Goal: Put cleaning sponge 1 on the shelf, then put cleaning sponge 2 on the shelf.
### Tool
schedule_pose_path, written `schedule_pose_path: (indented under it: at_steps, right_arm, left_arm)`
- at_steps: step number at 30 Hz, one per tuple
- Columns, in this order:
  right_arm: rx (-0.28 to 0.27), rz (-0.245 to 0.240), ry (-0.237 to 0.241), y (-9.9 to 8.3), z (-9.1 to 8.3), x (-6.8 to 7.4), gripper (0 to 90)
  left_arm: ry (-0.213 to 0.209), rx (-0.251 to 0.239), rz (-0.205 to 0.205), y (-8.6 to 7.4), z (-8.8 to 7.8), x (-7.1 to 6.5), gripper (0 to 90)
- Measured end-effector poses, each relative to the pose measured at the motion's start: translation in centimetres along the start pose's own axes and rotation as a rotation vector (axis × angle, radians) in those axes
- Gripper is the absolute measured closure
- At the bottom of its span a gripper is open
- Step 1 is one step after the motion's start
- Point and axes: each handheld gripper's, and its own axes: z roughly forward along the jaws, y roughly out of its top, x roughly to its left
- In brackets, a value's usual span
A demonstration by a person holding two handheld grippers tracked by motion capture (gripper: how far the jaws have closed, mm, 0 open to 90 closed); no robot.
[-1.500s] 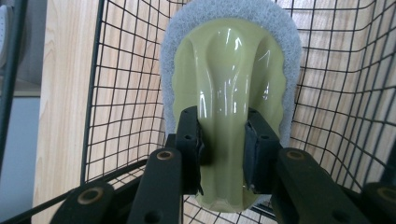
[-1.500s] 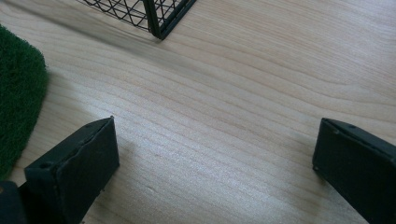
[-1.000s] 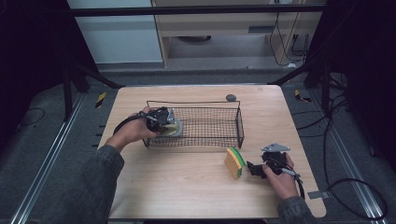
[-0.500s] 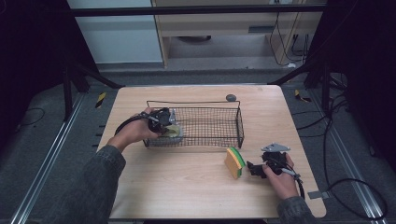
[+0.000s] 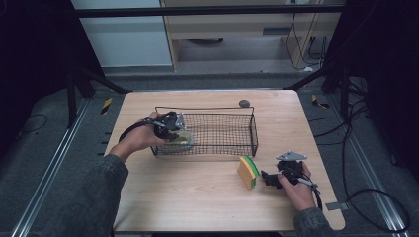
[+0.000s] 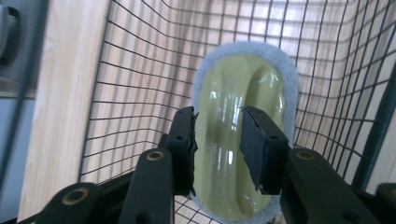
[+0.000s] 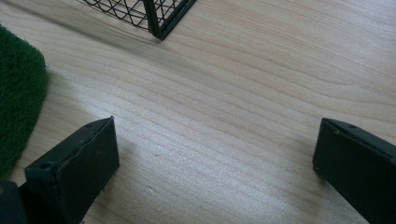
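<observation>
A black wire basket [image 5: 237, 131] stands mid-table. My left gripper [image 5: 174, 129] reaches into its left end, shut on a pale yellow-green sponge pad with a grey-white rim [image 6: 243, 116]; the same pad [image 5: 181, 140] sits low in the basket [image 6: 140, 60]. My right gripper [image 5: 267, 178] rests on the table at the front right, jaws wide open over bare wood [image 7: 215, 158]. A yellow sponge with a green scouring face [image 5: 248, 172] stands on edge just left of it; its green face [image 7: 18, 98] shows at the left of the right gripper view.
A small dark round object [image 5: 244, 103] lies behind the basket near the table's far edge. The basket's corner [image 7: 159, 18] is ahead of the right gripper. Cables trail off the table's right side.
My left gripper has carried the pale pad down and slightly right, lower into the basket's left end. The right gripper and the yellow-green sponge have not moved.
</observation>
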Motion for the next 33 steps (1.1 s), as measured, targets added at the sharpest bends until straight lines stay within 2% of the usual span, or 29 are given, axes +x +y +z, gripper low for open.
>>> schedule_pose_path:
  at_steps: [6, 8, 9, 10, 11, 12, 13, 16, 18, 21, 22, 23, 24, 26, 27, 28, 29, 30, 33]
  right_arm:
    - [0.0, 0.0, 0.0, 0.0, 0.0, 0.0, 0.6]
    - [0.0, 0.0, 0.0, 0.0, 0.0, 0.0, 0.6]
    - [0.0, -0.001, 0.0, 0.0, 0.0, 0.0, 0.6]
    - [0.0, -0.001, 0.0, 0.0, 0.0, 0.0, 0.6]
    - [0.0, 0.0, 0.0, 0.0, 0.0, 0.0, 0.6]
    - [0.0, 0.0, 0.0, 0.0, 0.0, 0.0, 0.6]
    - [0.0, 0.0, 0.0, 0.0, 0.0, 0.0, 0.6]
    - [0.0, 0.0, 0.0, 0.0, 0.0, 0.0, 0.6]
    - [0.0, 0.0, 0.0, 0.0, 0.0, 0.0, 0.6]
    - [0.0, 0.001, 0.0, 0.0, 0.0, 0.0, 0.6]
    - [0.0, 0.003, -0.001, 0.0, 0.0, 0.0, 0.6]
    - [0.0, 0.004, -0.003, 0.0, 0.0, 0.0, 0.6]
    - [0.0, 0.004, -0.003, 0.0, 0.0, 0.0, 0.6]
    - [0.0, 0.006, -0.001, 0.0, 0.0, 0.0, 0.4]
    - [0.0, 0.007, -0.002, 0.0, 0.0, 0.0, 0.4]
    - [0.0, 0.009, -0.004, 0.0, 0.0, 0.0, 0.5]
    - [0.0, 0.009, -0.005, 0.0, 0.0, 0.1, 0.5]
    - [0.0, 0.009, -0.005, 0.0, 0.0, 0.1, 0.5]
    - [-0.002, 0.015, -0.007, 0.1, 0.0, 0.1, 0.7]
  left_arm:
    - [0.036, -0.041, -0.043, 0.1, -0.9, 0.3, 57.5]
    - [0.05, -0.051, -0.057, 0.1, -1.1, 0.4, 52.4]
    - [0.065, -0.055, -0.074, 0.2, -1.2, 0.5, 45.3]
    - [0.065, -0.055, -0.074, 0.2, -1.2, 0.5, 39.1]
    - [0.077, -0.064, -0.095, 0.2, -1.3, 0.6, 39.1]
    - [0.086, -0.071, -0.131, 0.3, -1.5, 0.8, 29.9]
    - [0.092, -0.076, -0.149, 0.3, -1.7, 0.9, 22.7]
    - [0.099, -0.143, -0.205, 0.1, -2.8, 0.7, 8.9]
    - [0.099, -0.153, -0.21, 0.1, -3.1, 0.6, 7.2]
    - [0.096, -0.203, -0.229, 0.1, -3.8, -0.1, 5.5]
    - [0.101, -0.211, -0.234, 0.0, -4.1, -0.3, 4.5]
    - [0.123, -0.229, -0.257, -0.2, -4.7, -0.8, 4.2]
    - [0.123, -0.229, -0.257, -0.2, -4.7, -0.8, 4.2]
    - [0.138, -0.252, -0.286, -0.6, -5.3, -1.3, 4.1]
    - [0.151, -0.268, -0.316, -0.8, -5.6, -1.7, 4.1]
    - [0.173, -0.279, -0.375, -1.5, -6.5, -2.5, 4.3]
    - [0.177, -0.284, -0.398, -1.9, -6.9, -3.0, 4.3]
    - [0.177, -0.284, -0.398, -1.9, -6.9, -3.0, 4.1]
    - [0.204, -0.309, -0.483, -3.5, -7.9, -5.2, 3.9]
